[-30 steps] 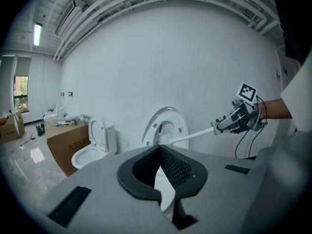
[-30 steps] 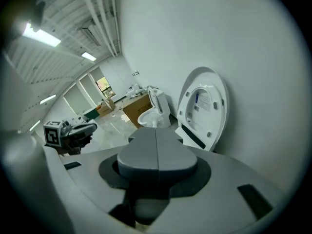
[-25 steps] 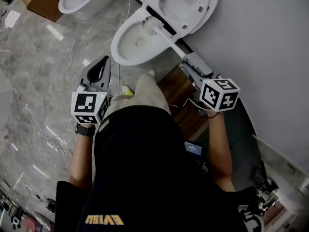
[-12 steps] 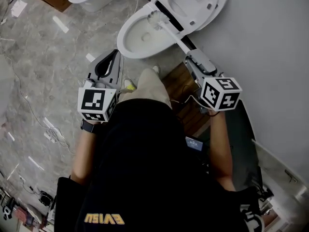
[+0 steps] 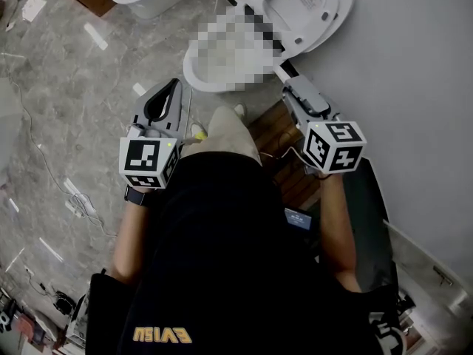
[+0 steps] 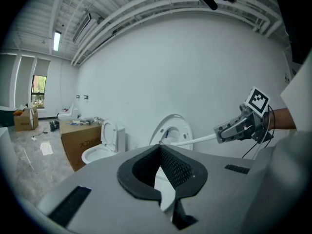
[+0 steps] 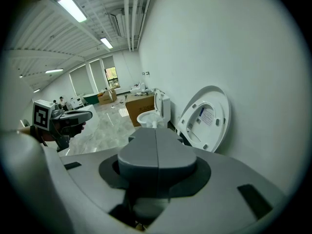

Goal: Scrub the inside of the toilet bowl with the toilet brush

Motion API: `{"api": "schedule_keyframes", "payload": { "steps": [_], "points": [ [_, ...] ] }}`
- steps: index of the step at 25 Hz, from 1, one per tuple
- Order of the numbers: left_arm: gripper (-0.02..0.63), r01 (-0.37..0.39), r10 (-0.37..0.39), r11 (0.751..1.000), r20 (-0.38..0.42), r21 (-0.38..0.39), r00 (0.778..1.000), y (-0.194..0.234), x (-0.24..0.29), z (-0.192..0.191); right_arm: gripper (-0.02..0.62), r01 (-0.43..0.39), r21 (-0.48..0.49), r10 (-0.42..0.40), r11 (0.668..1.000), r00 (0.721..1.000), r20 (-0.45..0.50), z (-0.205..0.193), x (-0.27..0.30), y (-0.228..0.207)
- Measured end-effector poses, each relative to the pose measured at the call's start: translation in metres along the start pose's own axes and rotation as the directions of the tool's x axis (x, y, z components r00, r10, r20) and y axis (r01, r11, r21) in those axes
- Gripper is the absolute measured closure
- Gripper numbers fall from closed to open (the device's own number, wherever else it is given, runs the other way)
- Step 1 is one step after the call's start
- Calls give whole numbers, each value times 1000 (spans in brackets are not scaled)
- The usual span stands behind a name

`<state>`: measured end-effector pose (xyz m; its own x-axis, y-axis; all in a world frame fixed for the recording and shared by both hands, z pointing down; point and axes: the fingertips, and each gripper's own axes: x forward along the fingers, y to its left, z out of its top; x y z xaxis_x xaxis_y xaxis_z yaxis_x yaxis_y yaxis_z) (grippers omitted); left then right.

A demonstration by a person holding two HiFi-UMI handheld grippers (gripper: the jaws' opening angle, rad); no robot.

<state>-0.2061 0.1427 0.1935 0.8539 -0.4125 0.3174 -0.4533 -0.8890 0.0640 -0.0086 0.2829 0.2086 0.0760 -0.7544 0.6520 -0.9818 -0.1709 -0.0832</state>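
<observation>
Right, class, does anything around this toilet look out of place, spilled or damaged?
Nothing looks spilled or broken. The odd part is the setting: a second toilet stands next to a cardboard box, and loose cables trail across the floor, more like a storeroom than a bathroom.

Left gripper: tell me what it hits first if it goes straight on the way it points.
Probably the near toilet's raised lid, which shows just beyond the tips of the left gripper; depth is unclear.
</observation>
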Motion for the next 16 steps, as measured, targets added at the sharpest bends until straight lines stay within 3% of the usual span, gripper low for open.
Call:
{"api": "schedule_keyframes", "payload": {
  "steps": [5, 11, 16],
  "points": [
    [588, -25, 25, 999, 8, -26, 1000, 7, -2, -3, 436, 3, -38, -2, 999, 1000, 12, 8, 1, 2],
    [588, -18, 19, 999, 16, -47, 1000, 6, 3, -4, 436, 72, -117, -65, 991, 996, 59, 20, -1, 6],
    [588, -24, 26, 997, 18, -68, 1000, 3, -1, -1, 436, 49, -183, -42, 982, 998, 43, 33, 0, 16]
  ]
}}
